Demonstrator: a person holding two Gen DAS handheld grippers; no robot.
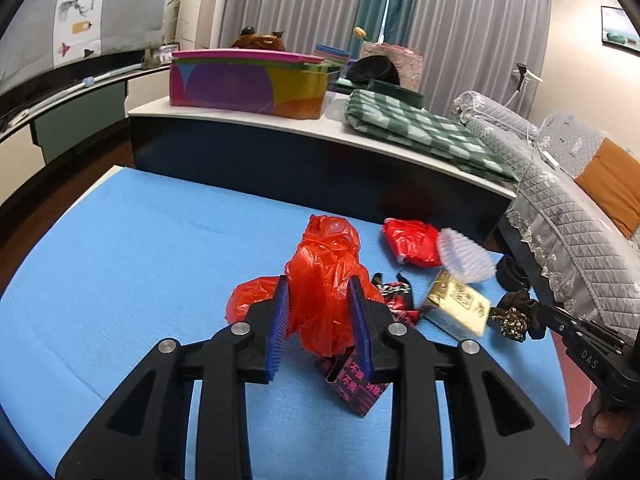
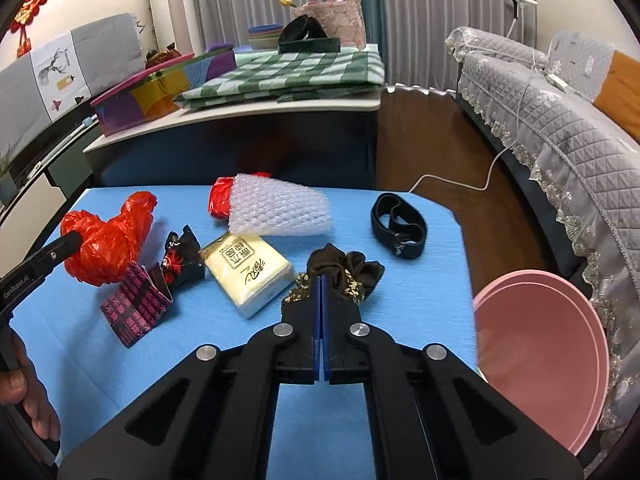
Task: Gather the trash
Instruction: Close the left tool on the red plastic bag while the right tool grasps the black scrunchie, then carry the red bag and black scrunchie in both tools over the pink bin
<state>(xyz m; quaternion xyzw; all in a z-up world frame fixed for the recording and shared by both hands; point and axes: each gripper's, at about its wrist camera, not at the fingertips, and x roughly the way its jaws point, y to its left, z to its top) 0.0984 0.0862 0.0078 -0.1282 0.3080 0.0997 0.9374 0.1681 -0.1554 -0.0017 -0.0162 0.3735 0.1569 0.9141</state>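
Red plastic, a crumpled bag [image 1: 326, 280], fills the gap between the left gripper [image 1: 322, 320] pads, which stand partly closed with the film bunched against both. The right gripper [image 2: 321, 312] has its jaws fully together, pinching the near edge of a dark scrunchie [image 2: 340, 272] that fans out just past the tips.

Both grips look taken, so the step in hand is probably the lift and carry to the pink bin [image 2: 540, 360], low to the right of the right fingers. Thin film slips easily; squeezing a little more before raising should help. A printed carton [image 1: 352, 384] lies under the left tips and touches the bag, so a straight rise would avoid dragging it. Beyond the fingers a tissue pack [image 2: 248, 272], bubble wrap [image 2: 280, 212] and a black band [image 2: 398, 224] wait on the blue mat [image 2: 420, 304].
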